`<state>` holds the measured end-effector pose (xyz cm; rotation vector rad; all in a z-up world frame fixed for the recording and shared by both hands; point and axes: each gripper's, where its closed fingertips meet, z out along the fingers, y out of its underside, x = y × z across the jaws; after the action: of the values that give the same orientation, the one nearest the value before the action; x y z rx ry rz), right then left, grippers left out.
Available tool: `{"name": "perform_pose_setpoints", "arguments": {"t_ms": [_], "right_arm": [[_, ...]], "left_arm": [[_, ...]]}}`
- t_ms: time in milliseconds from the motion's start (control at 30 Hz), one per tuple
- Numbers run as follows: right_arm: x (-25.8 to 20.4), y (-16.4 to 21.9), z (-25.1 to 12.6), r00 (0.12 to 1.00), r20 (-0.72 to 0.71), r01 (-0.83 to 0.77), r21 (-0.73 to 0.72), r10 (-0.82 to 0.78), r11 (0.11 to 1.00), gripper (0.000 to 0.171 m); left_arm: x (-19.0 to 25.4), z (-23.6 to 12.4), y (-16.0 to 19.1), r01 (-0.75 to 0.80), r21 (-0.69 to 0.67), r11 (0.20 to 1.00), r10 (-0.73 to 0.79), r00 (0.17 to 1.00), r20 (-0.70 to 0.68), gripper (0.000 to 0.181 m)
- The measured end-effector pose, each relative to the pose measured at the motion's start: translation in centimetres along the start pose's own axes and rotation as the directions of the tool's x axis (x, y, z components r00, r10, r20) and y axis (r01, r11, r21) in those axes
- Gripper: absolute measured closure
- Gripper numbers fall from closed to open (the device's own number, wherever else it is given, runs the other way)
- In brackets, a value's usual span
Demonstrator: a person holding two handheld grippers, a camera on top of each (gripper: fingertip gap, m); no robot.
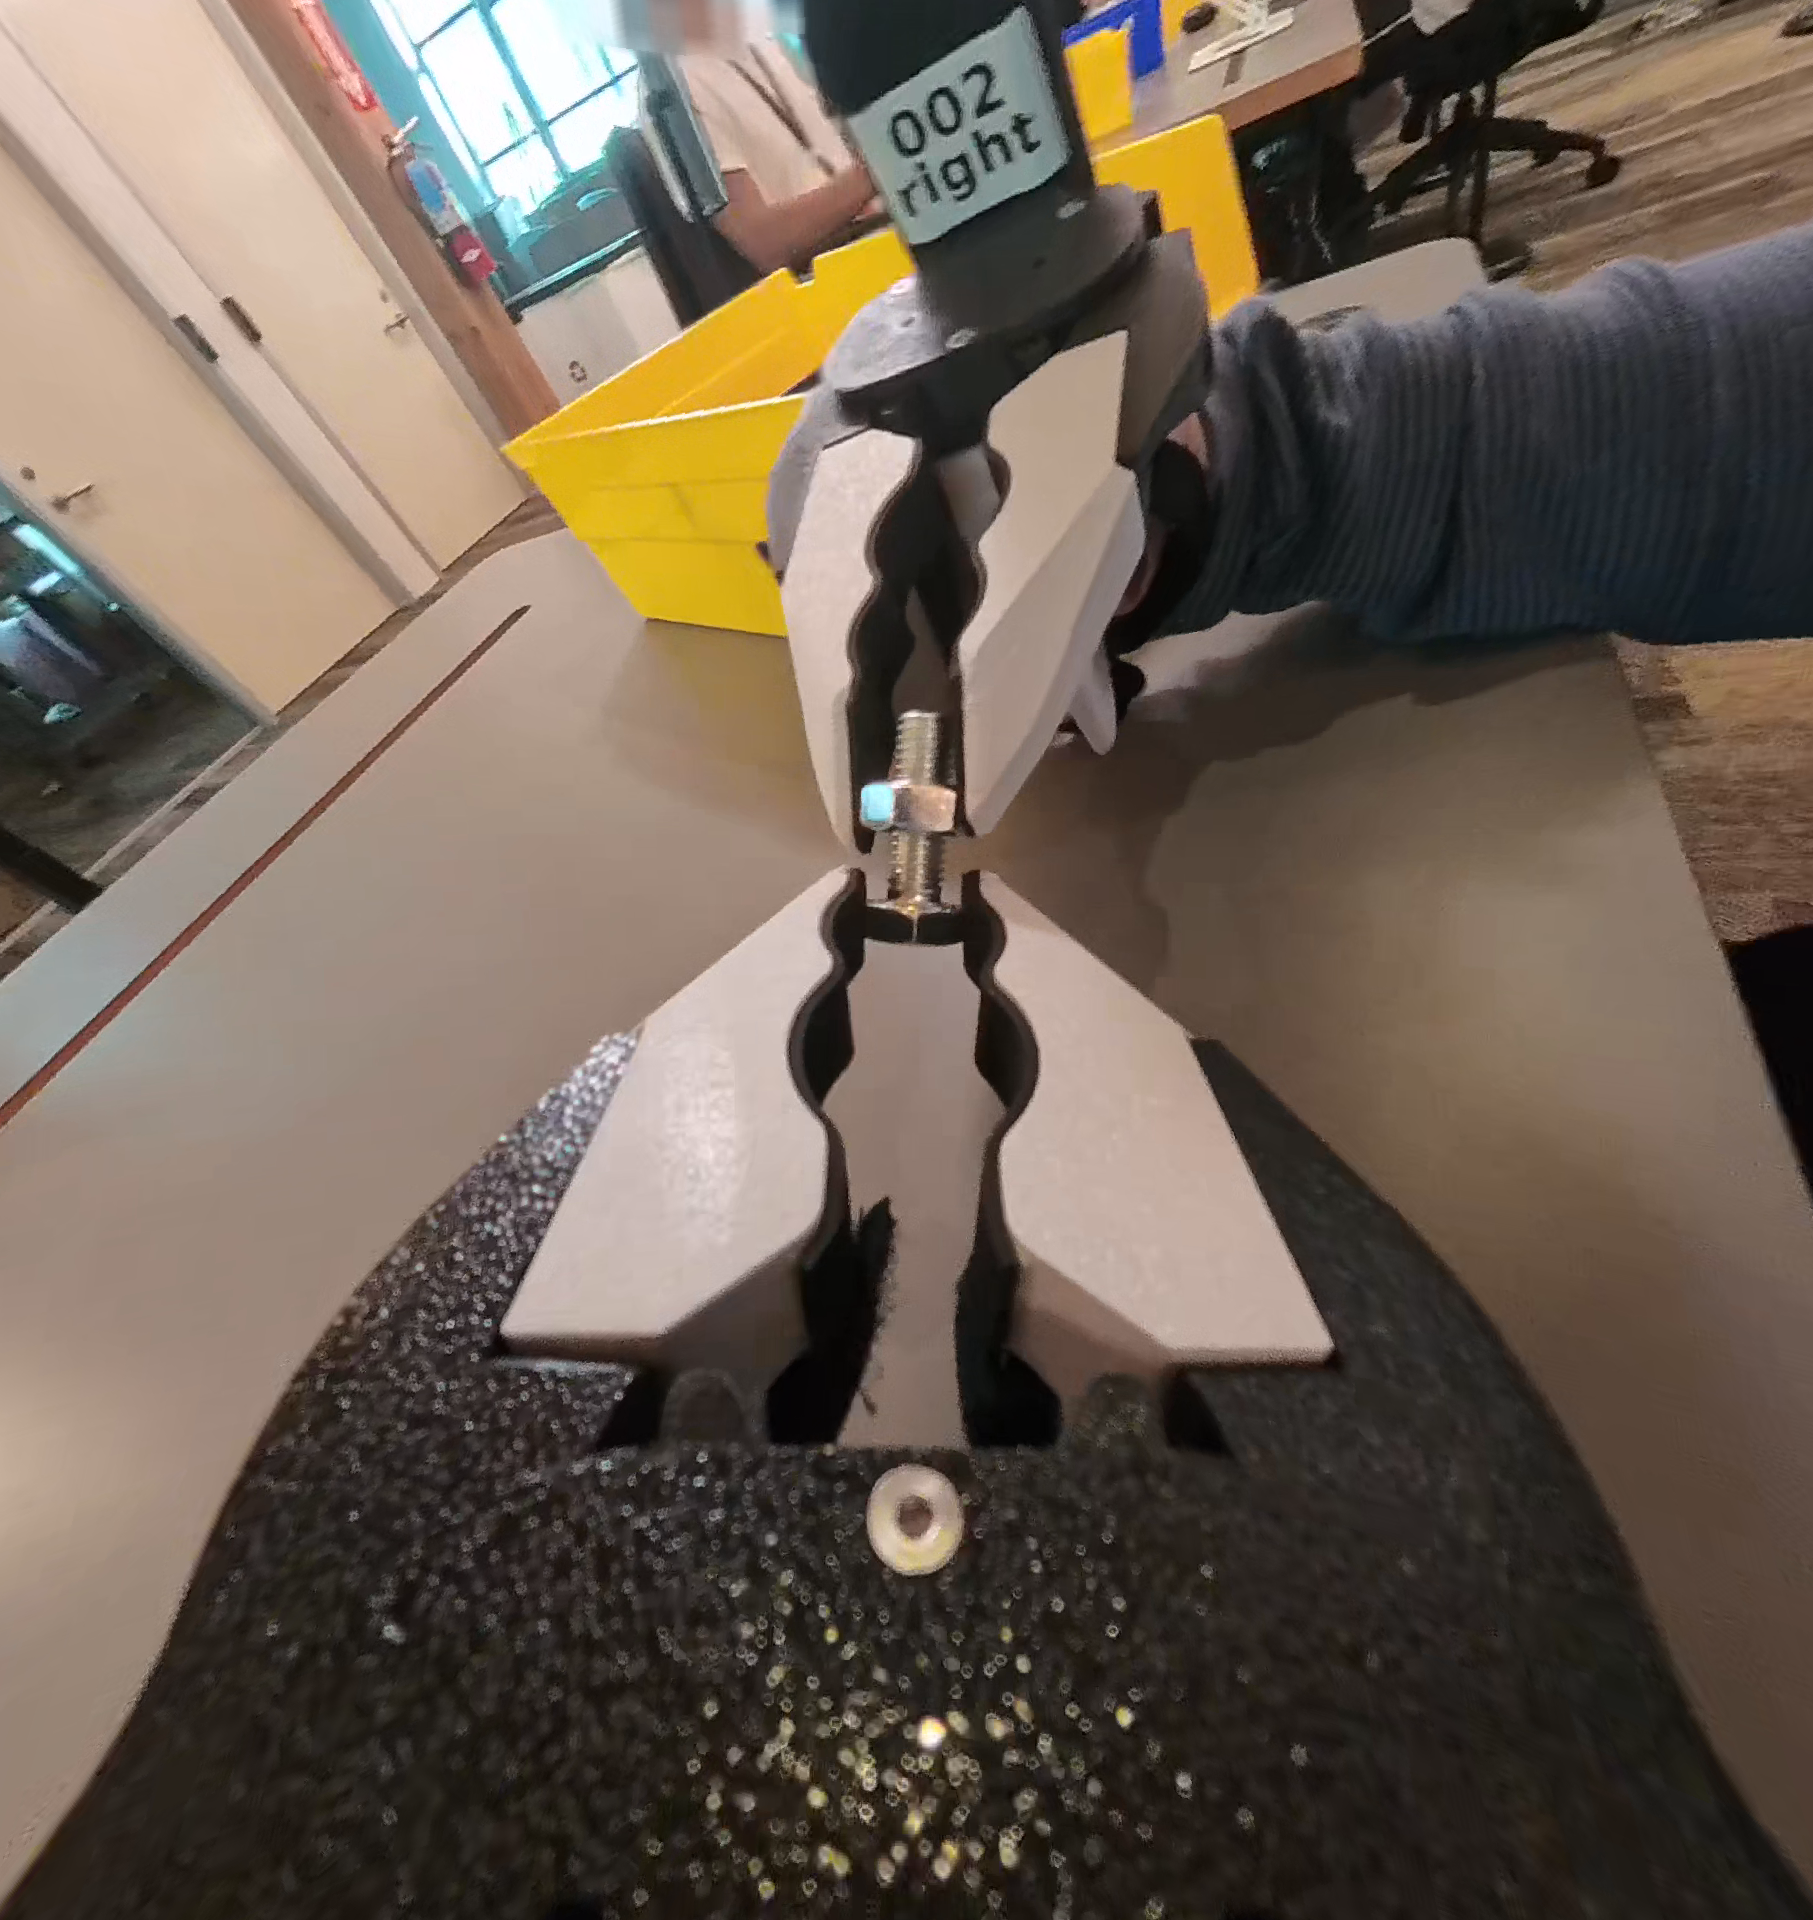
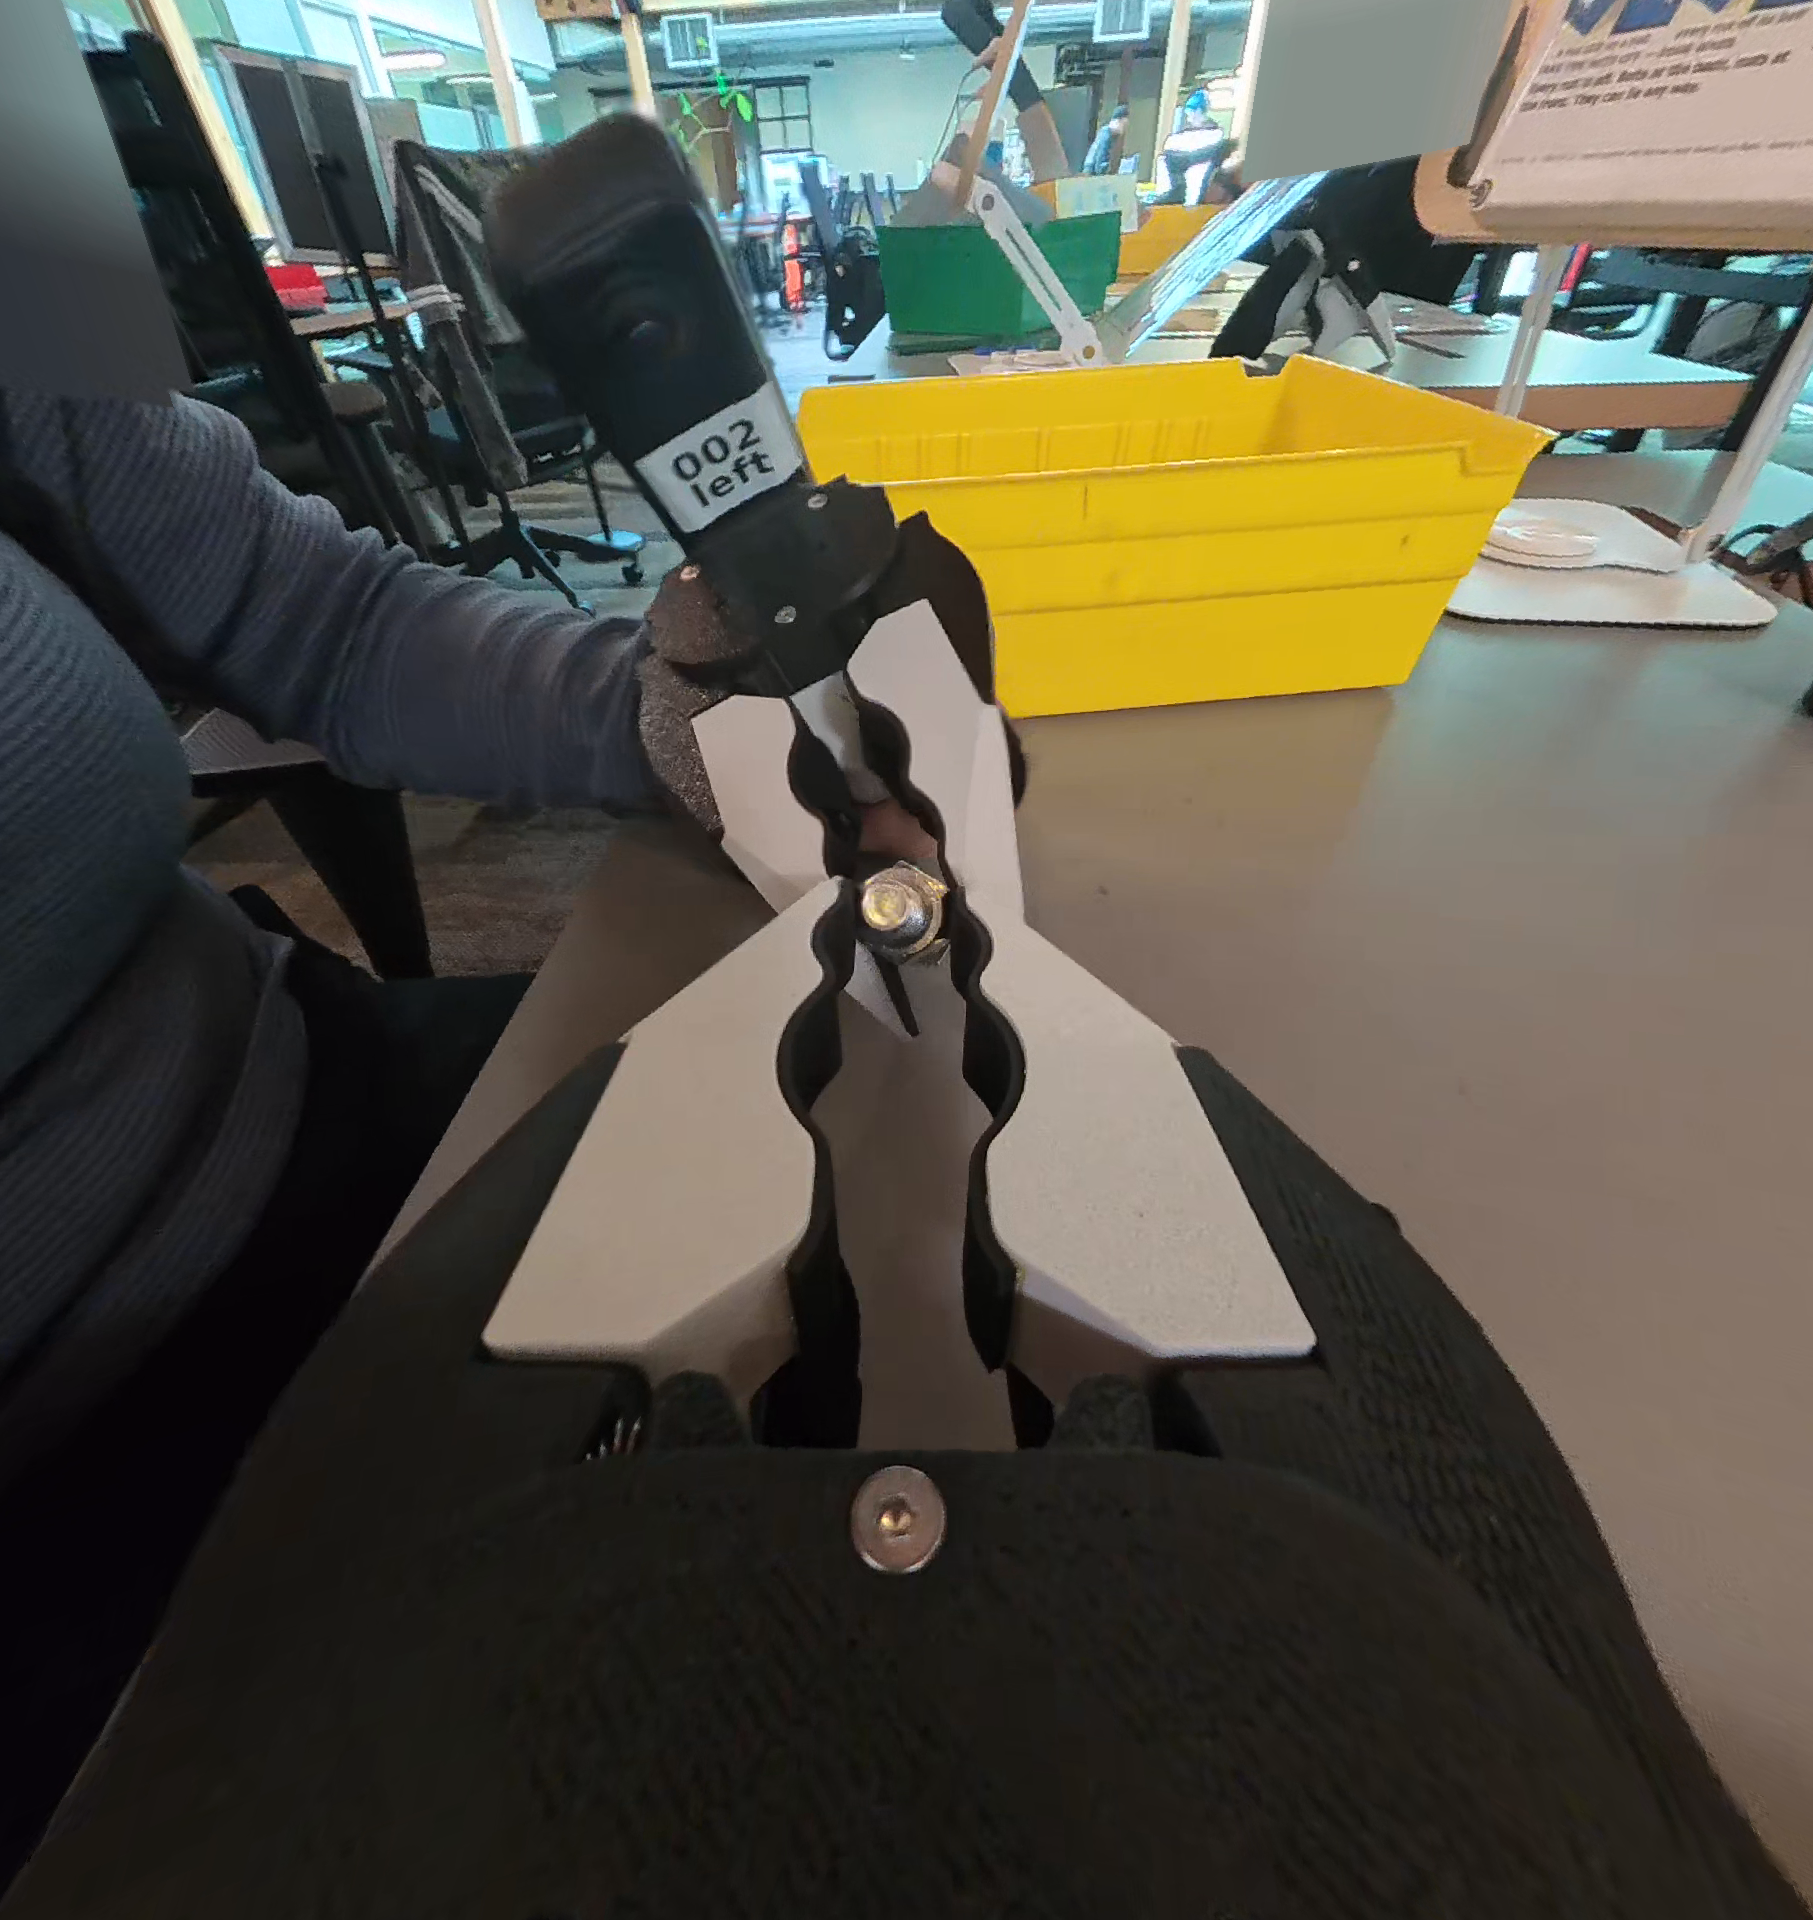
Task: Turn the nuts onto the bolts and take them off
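Above the table [image 1: 382, 1039], left gripper [image 1: 912, 914] clamping silver bolt [image 1: 914, 868], right gripper [image 1: 907, 831] pinching its hex nut [image 1: 910, 805]

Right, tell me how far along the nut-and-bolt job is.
Done: the nut sits partway along the bolt, thread showing on both sides. In hand: left tool grips the bolt head, right tool grips the nut. Left: finishing the turning; the direction can't be told.

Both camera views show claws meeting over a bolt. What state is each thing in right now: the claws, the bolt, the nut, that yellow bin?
Left claw: shut on the bolt's head.
Right claw: shut on the nut.
Bolt: held in the air between the two claws, threaded end sticking out past the nut.
Nut: on the bolt, partway along the thread, short of the head.
Yellow bin: resting on the table, open-topped; contents hidden.
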<state>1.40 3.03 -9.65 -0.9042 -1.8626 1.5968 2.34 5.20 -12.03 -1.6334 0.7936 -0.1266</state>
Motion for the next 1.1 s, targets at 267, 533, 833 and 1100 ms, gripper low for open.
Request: {"name": "perform_pose_setpoints", "arguments": {"t_ms": [267,533,833,1100], "right_arm": [[2.8,3.3,0.7,0.985,-0.168,-0.06,-0.201,0.026,0.978,0.137],[1.6,1.9,2.0,0.983,-0.139,0.1,-0.157,-0.122,0.983,0.149],[2.7,4.3,1.6,0.981,-0.173,0.028,-0.296,-0.083,0.955,0.138],[3.7,4.8,0.8,0.973,-0.229,-0.048,-0.309,-0.026,0.95,0.134]], "left_arm": [[-2.8,0.1,4.0,-0.195,-0.298,0.934,0.257,0.948,0.186,0.165],[-2.7,0.4,5.6,-0.236,-0.407,0.883,0.319,0.936,0.15,0.165],[-2.5,0.5,5.7,-0.253,-0.418,0.872,0.334,0.933,0.132,0.165],[-2.6,0.6,5.9,-0.254,-0.437,0.863,0.343,0.93,0.136,0.165]]}}
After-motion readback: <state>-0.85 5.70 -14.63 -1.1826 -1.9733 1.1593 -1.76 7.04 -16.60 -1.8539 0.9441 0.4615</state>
